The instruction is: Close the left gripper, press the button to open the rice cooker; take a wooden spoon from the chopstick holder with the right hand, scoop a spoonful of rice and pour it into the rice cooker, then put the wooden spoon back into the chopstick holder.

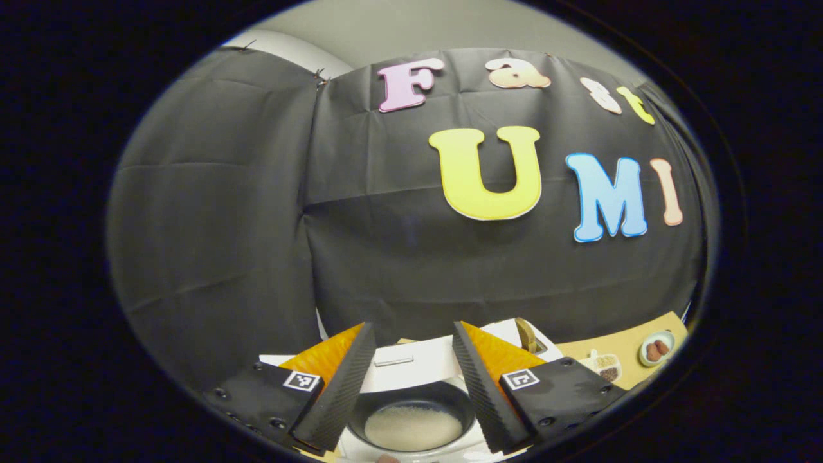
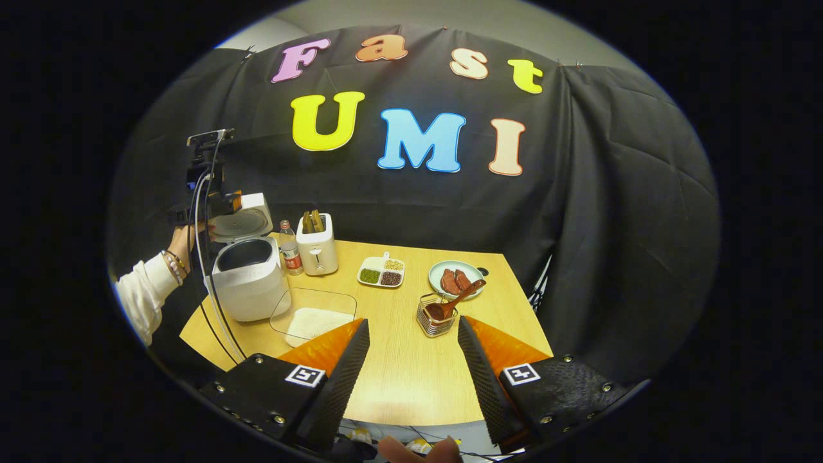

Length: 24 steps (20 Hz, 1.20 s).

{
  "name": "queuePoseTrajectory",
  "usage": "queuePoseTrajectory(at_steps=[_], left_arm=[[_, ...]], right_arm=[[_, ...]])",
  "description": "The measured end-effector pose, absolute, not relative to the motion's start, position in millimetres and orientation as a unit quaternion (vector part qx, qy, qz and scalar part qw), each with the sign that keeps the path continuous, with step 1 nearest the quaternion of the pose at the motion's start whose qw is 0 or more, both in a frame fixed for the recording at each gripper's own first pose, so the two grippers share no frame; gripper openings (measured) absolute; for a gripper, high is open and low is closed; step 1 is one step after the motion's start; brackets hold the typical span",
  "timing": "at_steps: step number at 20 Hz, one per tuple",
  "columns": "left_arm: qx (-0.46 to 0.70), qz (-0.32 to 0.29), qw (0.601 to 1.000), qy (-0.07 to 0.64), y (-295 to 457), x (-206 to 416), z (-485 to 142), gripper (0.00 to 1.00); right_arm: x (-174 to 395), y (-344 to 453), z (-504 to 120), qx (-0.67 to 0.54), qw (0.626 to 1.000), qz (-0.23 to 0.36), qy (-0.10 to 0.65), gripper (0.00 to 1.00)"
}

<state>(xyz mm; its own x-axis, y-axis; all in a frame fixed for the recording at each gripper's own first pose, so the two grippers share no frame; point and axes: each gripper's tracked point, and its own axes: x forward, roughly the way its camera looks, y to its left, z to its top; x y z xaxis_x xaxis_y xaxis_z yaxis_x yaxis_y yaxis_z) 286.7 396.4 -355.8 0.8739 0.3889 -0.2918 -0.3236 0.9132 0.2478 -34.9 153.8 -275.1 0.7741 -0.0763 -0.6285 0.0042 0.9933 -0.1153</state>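
A: What do I have on the left hand-held gripper (image 1: 408,379)?

B: In the left gripper view its fingers stand wide apart at the bottom of the frame, holding nothing. Between them I look down into the open rice cooker (image 1: 411,418), with white rice in its dark inner pot.

A: And my right hand-held gripper (image 2: 411,373)?

B: Also spread wide and empty, at the bottom of the right gripper view, above the near edge of the bench (image 2: 398,386).

A: Where is the wooden spoon (image 2: 458,300)?

B: Standing tilted in the chopstick holder (image 2: 436,319), just above centre-bottom of that frame, its handle leaning toward the upper right. Behind it sits a plate (image 2: 456,278) with brownish pieces.

A: The cooker from that side?

B: At the left of the frame, the rice cooker (image 2: 249,280) has its lid raised; a hand (image 2: 182,239) in a white sleeve holds the other gripper beside it. A clear tray of rice (image 2: 315,318) lies just right of the cooker. A toaster (image 2: 316,247) and a divided dish (image 2: 382,272) sit farther back.
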Motion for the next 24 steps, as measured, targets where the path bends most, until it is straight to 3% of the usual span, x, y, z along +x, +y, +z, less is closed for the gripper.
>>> queuePoseTrajectory(at_steps=[4,11,12,14,15,24], left_arm=[[0.060,0.195,0.965,0.163,390,270,-364,0.94],[0.013,0.212,0.960,0.185,383,244,-391,0.92],[0.008,0.218,0.957,0.191,385,240,-398,0.86],[-0.001,0.232,0.950,0.209,392,232,-414,0.89],[0.000,0.236,0.946,0.220,393,227,-425,0.86],[0.025,0.243,0.920,0.305,389,178,-518,0.87]], right_arm=[[-38,153,-277,-0.053,0.939,-0.024,0.338,0.86],[-46,155,-287,-0.051,0.935,-0.023,0.350,0.86],[-46,156,-288,-0.051,0.935,-0.024,0.350,0.86],[-47,157,-290,-0.045,0.934,-0.023,0.353,0.86],[-47,159,-291,-0.044,0.934,-0.021,0.354,0.86],[-43,180,-304,-0.049,0.930,0.003,0.365,0.86]])
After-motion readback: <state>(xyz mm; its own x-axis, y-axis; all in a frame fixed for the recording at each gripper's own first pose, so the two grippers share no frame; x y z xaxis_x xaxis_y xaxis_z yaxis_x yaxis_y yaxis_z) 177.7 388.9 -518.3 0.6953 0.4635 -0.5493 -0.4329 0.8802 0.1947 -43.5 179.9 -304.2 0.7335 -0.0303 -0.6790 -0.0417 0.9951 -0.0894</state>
